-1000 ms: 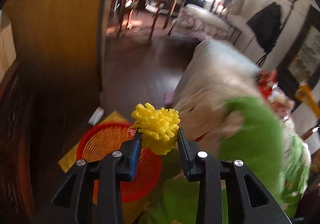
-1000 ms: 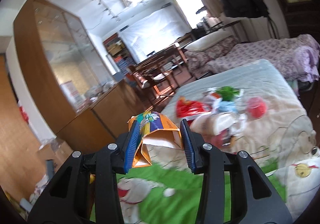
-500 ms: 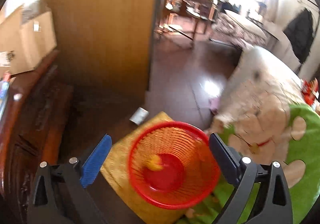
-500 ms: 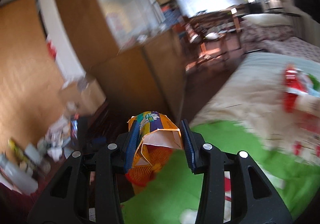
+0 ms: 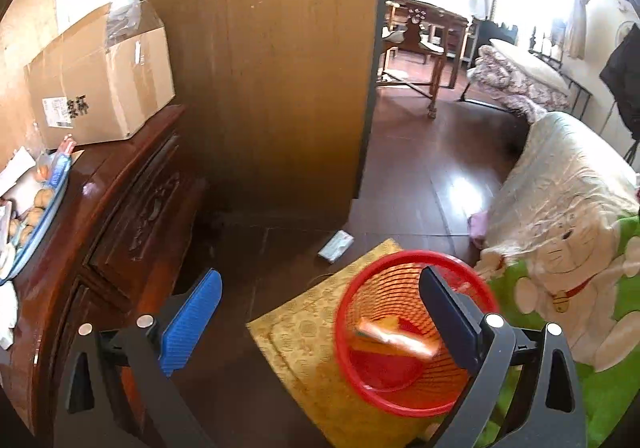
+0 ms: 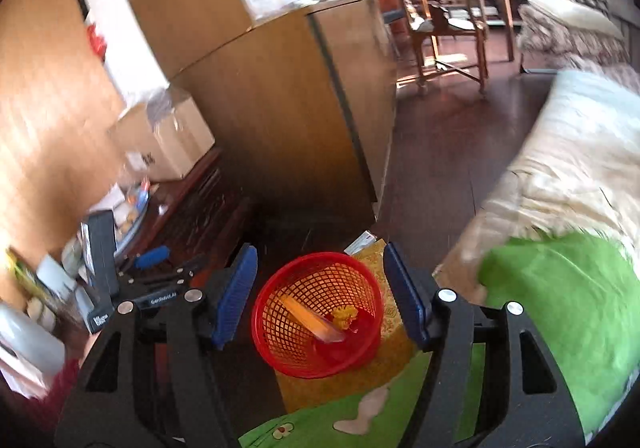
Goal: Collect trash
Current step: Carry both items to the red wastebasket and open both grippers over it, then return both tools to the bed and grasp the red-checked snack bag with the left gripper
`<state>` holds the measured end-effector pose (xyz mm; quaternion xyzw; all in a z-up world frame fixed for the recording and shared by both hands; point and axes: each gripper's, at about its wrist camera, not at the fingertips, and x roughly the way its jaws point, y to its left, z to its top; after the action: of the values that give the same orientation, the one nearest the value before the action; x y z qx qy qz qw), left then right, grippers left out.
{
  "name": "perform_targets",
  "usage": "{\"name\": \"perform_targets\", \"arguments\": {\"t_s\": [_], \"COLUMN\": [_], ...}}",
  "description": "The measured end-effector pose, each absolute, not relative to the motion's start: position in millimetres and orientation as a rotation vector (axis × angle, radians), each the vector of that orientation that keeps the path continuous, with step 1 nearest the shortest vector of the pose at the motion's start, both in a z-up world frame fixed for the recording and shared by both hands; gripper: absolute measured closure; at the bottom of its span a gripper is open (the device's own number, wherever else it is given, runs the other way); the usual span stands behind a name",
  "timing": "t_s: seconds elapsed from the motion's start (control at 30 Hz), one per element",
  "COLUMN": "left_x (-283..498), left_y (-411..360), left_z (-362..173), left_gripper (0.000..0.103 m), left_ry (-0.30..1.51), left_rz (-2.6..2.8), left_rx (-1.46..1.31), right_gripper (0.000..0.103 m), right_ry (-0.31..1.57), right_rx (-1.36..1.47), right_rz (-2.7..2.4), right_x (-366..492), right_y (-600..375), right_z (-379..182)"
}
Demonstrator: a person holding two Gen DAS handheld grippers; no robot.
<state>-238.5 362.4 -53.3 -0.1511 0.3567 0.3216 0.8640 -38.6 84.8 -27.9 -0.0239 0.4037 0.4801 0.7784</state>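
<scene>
Dark polished wood floor (image 5: 420, 168) runs back toward a table and chairs, washed out by window glare; a tall plain brown cabinet (image 5: 280, 80) blocks the middle of both views, and beside it a carved reddish sideboard (image 5: 120, 216) carries a cardboard box (image 5: 100, 76) near its far end. At the sideboard's left edge a tray of round pale things is cut off by the frame and hard to identify. On the floor lies a yellow patterned mat (image 5: 304, 332); the red mesh basket (image 6: 316, 312) stands on it, against the bed's edge, its plastic lattice round and tapering. Inside it lie a flat orange wrapper (image 6: 310, 318), blurred in both views, and a small frilly yellow piece (image 6: 346, 314) near the basket's bottom; in the left wrist view the yellow piece cannot be made out. A small pale packet (image 5: 336, 246) lies on the bare floor just beyond the mat's far corner. The green and cream quilt (image 5: 560, 268) with a cartoon animal print is cropped at the right. The left gripper (image 5: 320, 308) is spread wide and empty, its right finger overlapping the basket rim; the right gripper (image 6: 320, 288) is likewise spread wide above the basket, holding nothing, ribbed blue pads (image 6: 236, 288) showing.
</scene>
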Motion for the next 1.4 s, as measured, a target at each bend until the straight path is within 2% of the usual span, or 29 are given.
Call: {"name": "perform_targets", "arguments": {"t_s": [0.13, 0.53, 0.9, 1.2, 1.4], "left_x": [-228, -183, -109, -20, 40], "left_y": [343, 251, 158, 78, 35], "left_z": [-45, -5, 22, 37, 35], "left_gripper": [0.006, 0.006, 0.006, 0.006, 0.006], "left_ry": [0.727, 0.690, 0.691, 0.691, 0.687], "left_rz": [0.617, 0.418, 0.225, 0.060, -0.044], "left_rx": [-0.313, -0.165, -0.042, 0.051, 0.059], "right_gripper": [0.039, 0.027, 0.022, 0.018, 0.018], "right_ry": [0.825, 0.639, 0.564, 0.572, 0.629], "right_rx": [-0.028, 0.095, 0.275, 0.455, 0.549], "right_rz": [0.993, 0.740, 0.435, 0.243, 0.274], "right_x": [-37, -14, 26, 63, 70], "right_y": [61, -67, -200, -283, -290], "right_z": [-19, 20, 21, 4, -11]}}
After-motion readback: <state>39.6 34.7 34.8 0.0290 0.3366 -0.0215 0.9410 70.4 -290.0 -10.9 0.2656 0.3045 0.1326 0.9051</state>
